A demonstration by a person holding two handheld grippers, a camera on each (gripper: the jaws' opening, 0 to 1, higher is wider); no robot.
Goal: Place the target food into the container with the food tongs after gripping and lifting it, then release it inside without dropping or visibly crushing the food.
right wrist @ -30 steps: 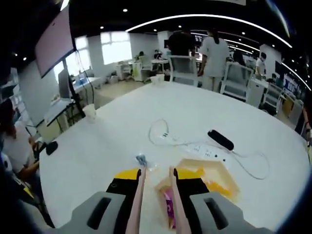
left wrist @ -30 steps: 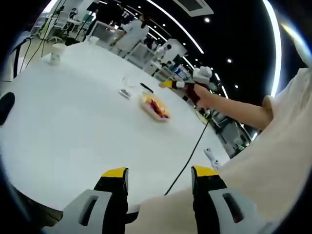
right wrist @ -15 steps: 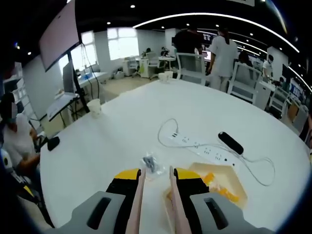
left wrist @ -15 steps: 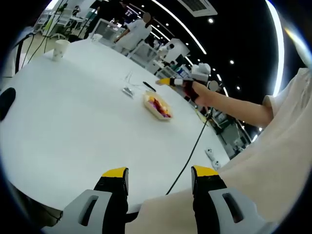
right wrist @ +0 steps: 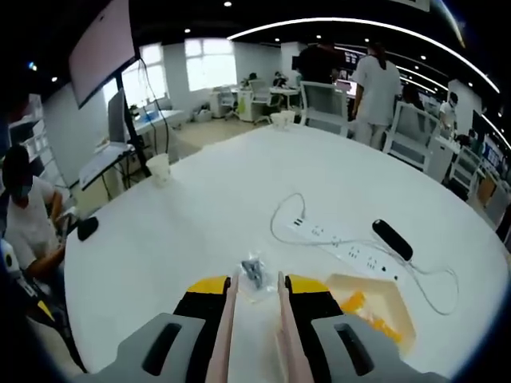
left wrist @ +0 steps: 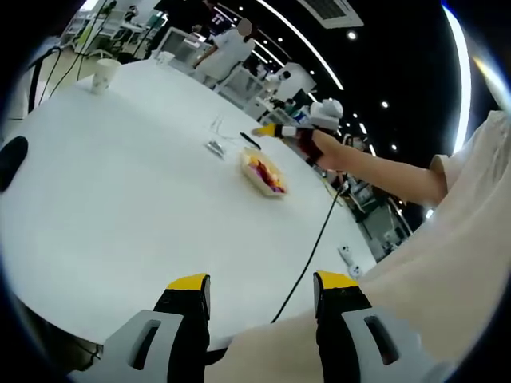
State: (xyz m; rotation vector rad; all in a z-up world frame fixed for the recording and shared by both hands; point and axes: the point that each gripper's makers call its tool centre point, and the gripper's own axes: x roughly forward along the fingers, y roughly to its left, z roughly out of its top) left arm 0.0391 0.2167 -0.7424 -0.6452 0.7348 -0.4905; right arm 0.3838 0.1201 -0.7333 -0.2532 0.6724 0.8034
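Note:
In the left gripper view, a shallow pale container [left wrist: 263,172] holding red, purple and yellow food sits mid-table. Just beyond it my right gripper [left wrist: 267,130] hovers above the table, held by a hand on an outstretched arm. My left gripper [left wrist: 262,282] is open with nothing in it, low over the near table edge. In the right gripper view, my right gripper [right wrist: 254,283] is shut on the pale food tongs [right wrist: 226,319], whose two arms stand apart with nothing between them. The container [right wrist: 375,307] with orange pieces lies lower right of the tongs' tips.
A small clear bag [right wrist: 254,274] with something dark lies just ahead of the tongs. A white power strip [right wrist: 331,238], its cable and a black remote [right wrist: 392,239] lie beyond. Paper cups [right wrist: 160,167] stand near the far rim. People sit and stand around the table [right wrist: 200,199].
The right gripper with the tongs has drawn away from the container, which now lies further to the lower right in its view; the clear bag now lies at the tong tips. The left gripper stays open.

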